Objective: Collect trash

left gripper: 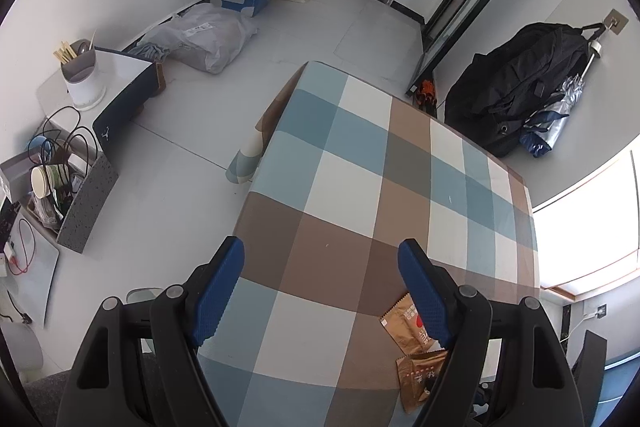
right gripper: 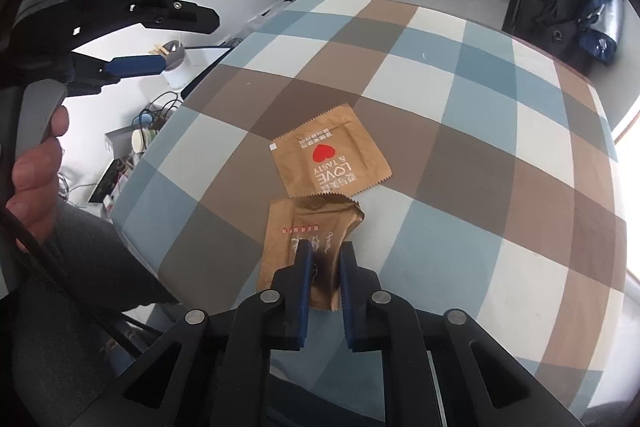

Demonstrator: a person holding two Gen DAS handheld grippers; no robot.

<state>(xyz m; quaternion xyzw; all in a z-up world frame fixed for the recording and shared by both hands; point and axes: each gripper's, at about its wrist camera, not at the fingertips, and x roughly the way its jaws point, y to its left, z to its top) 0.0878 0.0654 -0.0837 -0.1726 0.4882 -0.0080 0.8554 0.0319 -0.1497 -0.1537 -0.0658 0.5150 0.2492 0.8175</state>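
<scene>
Gripping the nearer of two brown paper wrappers, the right gripper [right gripper: 325, 255] has its blue pads closed to a narrow gap over the crumpled wrapper [right gripper: 308, 239], whose near half runs between the two fingers while its torn, scorched-looking top edge points away toward the middle of the checked tablecloth [right gripper: 460, 131]. The paper looks pinched and bunched between the pads, so I judge it caught, though whether it has left the cloth cannot be told. Just beyond it, touching or nearly touching its far edge, lies the second, flat wrapper [right gripper: 330, 157] with a red heart and printed lettering, untouched on the table. The left gripper [left gripper: 322, 293] hangs over the near part of the table with its fingers spread wide and nothing between them; in its own view both wrappers sit beside its right finger, partly hidden behind it. In the right wrist view a hand [right gripper: 34, 183] holds that left tool off to the side. The step in hand appears to be the first pick-up of the trash. No bin or bag for the trash can be picked out in either view, so the next move likely calls for lifting the pinched wrapper clear without dragging its neighbour, and carrying it wherever the rubbish goes; the free left gripper is well placed to take the heart-marked piece, approaching flat and low since thin paper gives little edge to bite.
</scene>
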